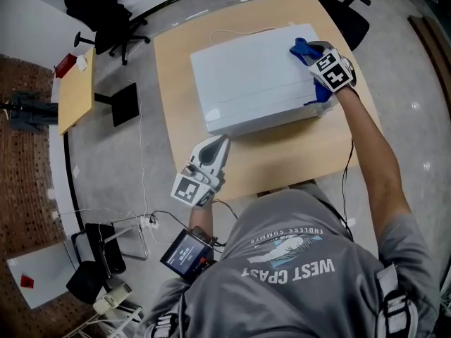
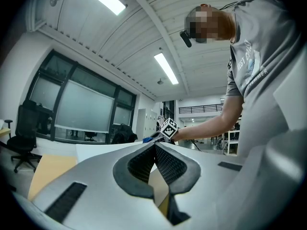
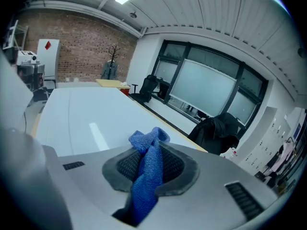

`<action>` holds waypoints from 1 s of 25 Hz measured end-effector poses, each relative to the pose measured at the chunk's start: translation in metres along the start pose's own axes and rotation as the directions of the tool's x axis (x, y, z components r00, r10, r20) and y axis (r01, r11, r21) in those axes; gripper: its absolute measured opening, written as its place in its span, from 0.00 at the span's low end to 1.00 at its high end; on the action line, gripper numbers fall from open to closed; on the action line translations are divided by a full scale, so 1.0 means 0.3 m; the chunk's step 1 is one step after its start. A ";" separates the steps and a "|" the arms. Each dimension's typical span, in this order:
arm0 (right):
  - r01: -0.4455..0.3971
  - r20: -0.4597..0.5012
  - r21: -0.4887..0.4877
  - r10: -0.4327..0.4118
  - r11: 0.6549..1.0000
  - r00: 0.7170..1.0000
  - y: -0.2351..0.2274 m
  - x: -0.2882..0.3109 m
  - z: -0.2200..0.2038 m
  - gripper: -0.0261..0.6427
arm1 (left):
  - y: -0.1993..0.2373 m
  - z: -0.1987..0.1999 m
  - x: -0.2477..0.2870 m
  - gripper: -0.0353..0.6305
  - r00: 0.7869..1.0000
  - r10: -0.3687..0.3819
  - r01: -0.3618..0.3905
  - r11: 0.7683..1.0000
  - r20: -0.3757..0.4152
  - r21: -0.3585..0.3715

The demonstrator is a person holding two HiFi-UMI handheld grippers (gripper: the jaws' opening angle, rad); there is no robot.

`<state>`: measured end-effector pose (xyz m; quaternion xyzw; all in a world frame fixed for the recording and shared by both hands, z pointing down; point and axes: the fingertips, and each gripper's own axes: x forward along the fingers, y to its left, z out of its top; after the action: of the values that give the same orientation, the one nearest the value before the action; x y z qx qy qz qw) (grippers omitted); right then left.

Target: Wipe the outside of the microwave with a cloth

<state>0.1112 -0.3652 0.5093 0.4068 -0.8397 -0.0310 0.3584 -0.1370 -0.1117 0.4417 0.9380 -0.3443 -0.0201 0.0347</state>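
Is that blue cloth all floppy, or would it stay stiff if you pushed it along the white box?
Probably floppy: the blue cloth bunches and folds between the right tongs. It likely weighs little, since one pinch on a fold holds it. Pushed over the microwave top, it would probably drag and crumple rather than slide stiffly.

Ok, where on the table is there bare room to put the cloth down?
Bare wood runs along the table left of the microwave, and in front of it, beside the left gripper. The right side is tight: the right gripper, holding the cloth, works there.
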 end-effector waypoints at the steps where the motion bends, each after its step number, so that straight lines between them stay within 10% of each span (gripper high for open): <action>1: -0.010 -0.001 -0.004 0.010 1.000 1.000 0.027 0.015 0.020 0.14 | 0.006 0.001 -0.010 0.09 1.000 0.002 -0.002 1.000 0.003 0.000; 25: -0.244 0.069 -0.106 0.252 0.964 0.965 0.593 0.269 0.495 0.14 | 0.142 0.002 -0.302 0.09 0.991 0.132 -0.131 0.991 0.034 -0.019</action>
<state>-0.1327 -0.3391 0.5070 0.2790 -0.8956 -0.0429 0.3439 -0.2336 -0.0856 0.4456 0.9124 -0.4059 -0.0371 0.0377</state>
